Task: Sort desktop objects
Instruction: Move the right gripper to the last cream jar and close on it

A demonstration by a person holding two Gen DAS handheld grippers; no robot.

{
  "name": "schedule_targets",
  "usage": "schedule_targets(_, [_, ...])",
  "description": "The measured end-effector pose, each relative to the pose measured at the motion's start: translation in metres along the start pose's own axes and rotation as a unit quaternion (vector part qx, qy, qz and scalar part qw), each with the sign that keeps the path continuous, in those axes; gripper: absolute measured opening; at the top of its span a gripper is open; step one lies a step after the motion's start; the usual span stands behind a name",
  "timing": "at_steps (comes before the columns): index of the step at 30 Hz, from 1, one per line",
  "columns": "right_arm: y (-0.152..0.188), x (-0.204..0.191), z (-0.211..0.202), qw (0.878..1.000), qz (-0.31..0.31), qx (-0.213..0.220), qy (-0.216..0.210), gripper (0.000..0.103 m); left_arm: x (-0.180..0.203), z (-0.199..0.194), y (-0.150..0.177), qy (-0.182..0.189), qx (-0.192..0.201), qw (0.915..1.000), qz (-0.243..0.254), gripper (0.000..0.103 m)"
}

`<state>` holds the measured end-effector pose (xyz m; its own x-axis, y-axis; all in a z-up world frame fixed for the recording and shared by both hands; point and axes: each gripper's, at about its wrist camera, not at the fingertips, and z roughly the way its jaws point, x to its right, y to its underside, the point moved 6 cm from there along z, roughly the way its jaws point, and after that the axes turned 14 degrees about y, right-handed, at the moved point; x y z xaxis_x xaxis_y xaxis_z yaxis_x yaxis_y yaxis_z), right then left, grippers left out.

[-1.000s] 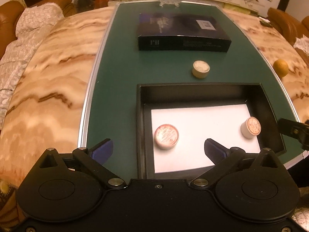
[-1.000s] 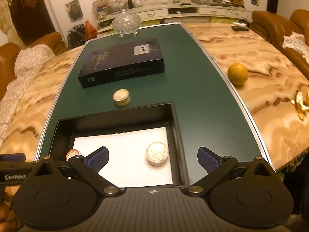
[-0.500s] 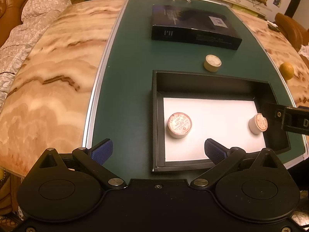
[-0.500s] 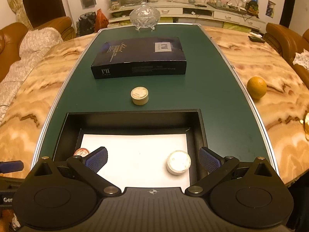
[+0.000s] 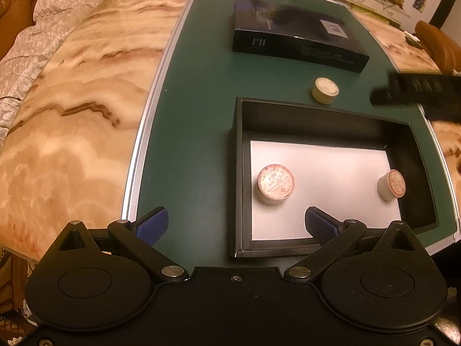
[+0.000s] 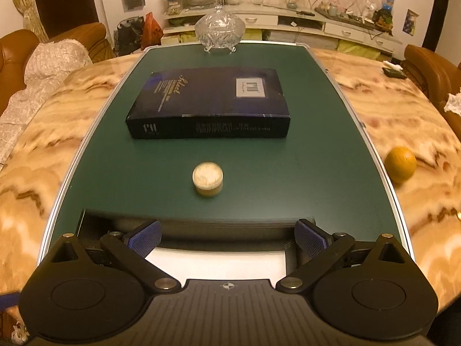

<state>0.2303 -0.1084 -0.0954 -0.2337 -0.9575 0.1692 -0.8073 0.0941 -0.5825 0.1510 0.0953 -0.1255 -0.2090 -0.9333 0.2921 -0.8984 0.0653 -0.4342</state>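
A black open tray (image 5: 239,173) with a white paper floor lies on the green mat. Two small round jars lie in it, one at the left (image 5: 275,184) and one tipped at the right (image 5: 391,185). A third cream jar (image 5: 325,90) (image 6: 207,179) stands on the mat just beyond the tray. My left gripper (image 5: 236,226) is open and empty over the tray's near left corner. My right gripper (image 6: 227,238) is open and empty above the tray's far wall (image 6: 224,226), facing the cream jar. Its body shows at the right of the left wrist view (image 5: 417,95).
A dark blue box (image 6: 209,106) (image 5: 296,40) lies flat farther back on the green mat (image 6: 302,173). A crystal lidded bowl (image 6: 219,30) stands at the mat's far end. An orange (image 6: 400,165) sits on the marble table to the right. Sofas surround the table.
My right gripper has moved forward over the tray towards the cream jar, so the jars in the tray have left its view. My left gripper has drifted left and back.
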Motion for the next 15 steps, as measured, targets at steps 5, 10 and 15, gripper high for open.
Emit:
schedule_targets(5, [-0.024,-0.011,0.034,1.0,0.005,-0.019,-0.007,0.1,-0.001,0.0,0.0,-0.003,-0.001,1.0,-0.001,0.103])
schedule_targets(10, [-0.036,-0.027,0.066,0.999,-0.011,-0.033,0.006,0.095,-0.002,0.001,0.0,-0.006,-0.002,1.0,-0.002,0.103])
schedule_targets(15, [-0.037,-0.04,0.091,0.998,-0.018,-0.053,0.003,0.087,-0.003,0.004,0.0,-0.011,-0.007,0.9999,-0.002,0.103])
